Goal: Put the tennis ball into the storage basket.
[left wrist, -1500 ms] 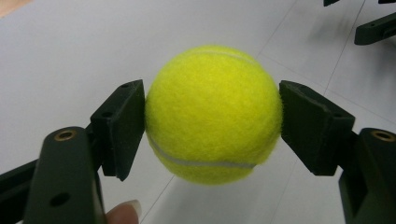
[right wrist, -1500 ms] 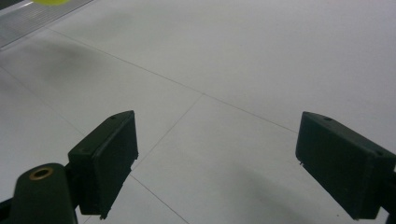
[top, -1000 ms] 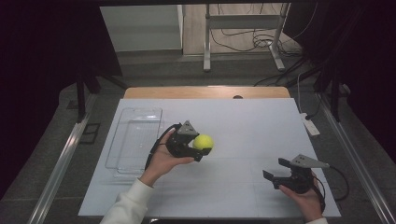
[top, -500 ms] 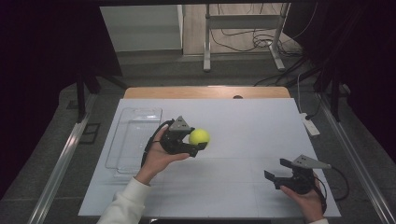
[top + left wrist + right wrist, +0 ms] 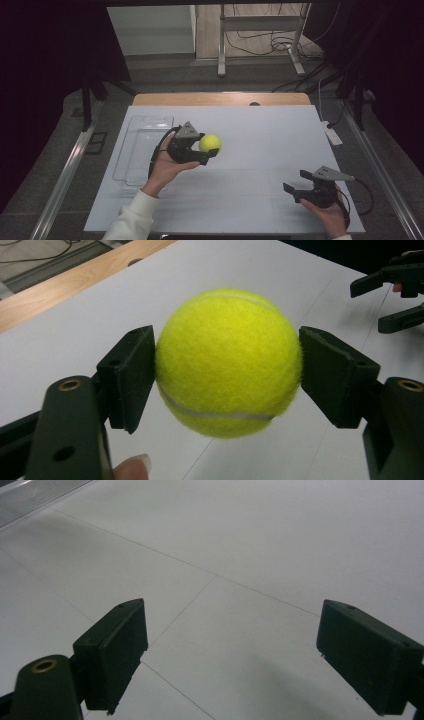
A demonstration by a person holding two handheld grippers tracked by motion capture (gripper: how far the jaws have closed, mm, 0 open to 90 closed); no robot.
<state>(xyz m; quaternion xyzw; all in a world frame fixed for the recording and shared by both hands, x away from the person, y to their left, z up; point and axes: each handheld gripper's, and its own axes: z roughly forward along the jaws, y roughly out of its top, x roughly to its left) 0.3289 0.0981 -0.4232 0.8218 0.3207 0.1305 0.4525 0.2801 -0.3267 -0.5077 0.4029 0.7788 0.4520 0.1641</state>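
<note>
White tabletop [image 5: 280,145] crossed by thin seam lines, with a strip of bare wood [image 5: 220,98] along its far edge. Grey floor [image 5: 165,75] beyond, darker near the sides. Metal stand legs [image 5: 220,45] at the back, black cables [image 5: 260,37] tangled on a paler patch of floor behind them. Pale panel [image 5: 150,30] upright at the rear left. Black curtains [image 5: 45,75] on the left and right, swallowing most of the light. Aluminium rails [image 5: 65,175] flanking both sides of the tabletop. White power strip [image 5: 332,134] off the right edge. Even, soft lighting from above, faint shadows only.
</note>
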